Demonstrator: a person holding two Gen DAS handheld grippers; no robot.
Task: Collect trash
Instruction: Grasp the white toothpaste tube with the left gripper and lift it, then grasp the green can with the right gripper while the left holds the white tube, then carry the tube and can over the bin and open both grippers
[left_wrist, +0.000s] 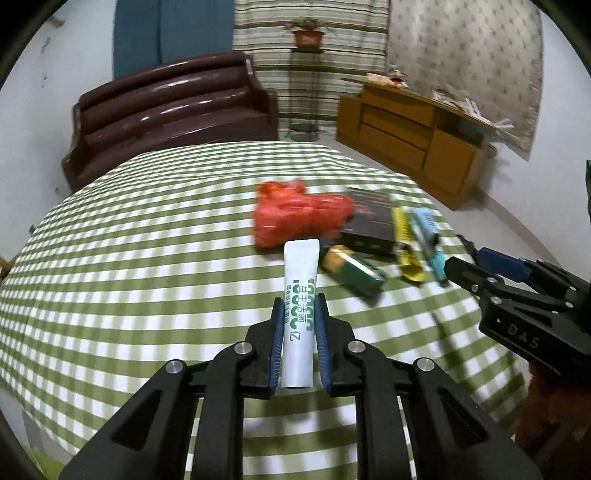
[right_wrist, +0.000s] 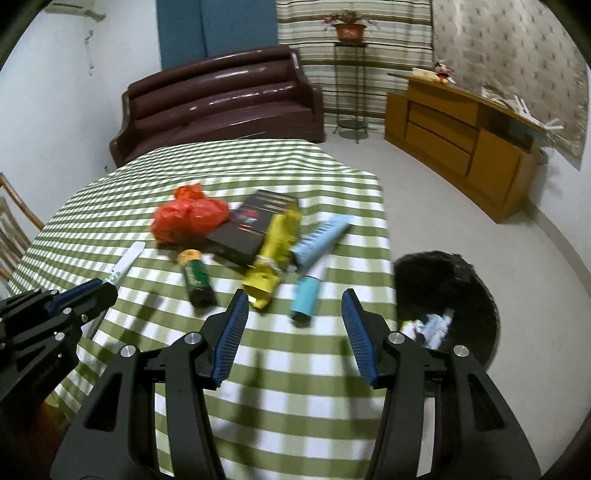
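Note:
My left gripper (left_wrist: 299, 302) is shut on a white tube with green print (left_wrist: 300, 295), held above the green-checked table (left_wrist: 147, 258); it also shows in the right wrist view (right_wrist: 125, 264). My right gripper (right_wrist: 293, 299) is open and empty above the table's near right part, just short of a light blue tube (right_wrist: 314, 273) and a yellow wrapper (right_wrist: 273, 254). A crumpled red plastic bag (right_wrist: 188, 218), a dark box (right_wrist: 255, 225) and a green can (right_wrist: 195, 277) lie beyond. A black trash bin (right_wrist: 443, 306) with some litter inside stands on the floor at the right.
A dark red sofa (right_wrist: 221, 99) stands behind the table. A wooden cabinet (right_wrist: 461, 140) is at the right wall, a plant stand (right_wrist: 349, 74) behind. A wooden chair (right_wrist: 14, 221) is at the left edge.

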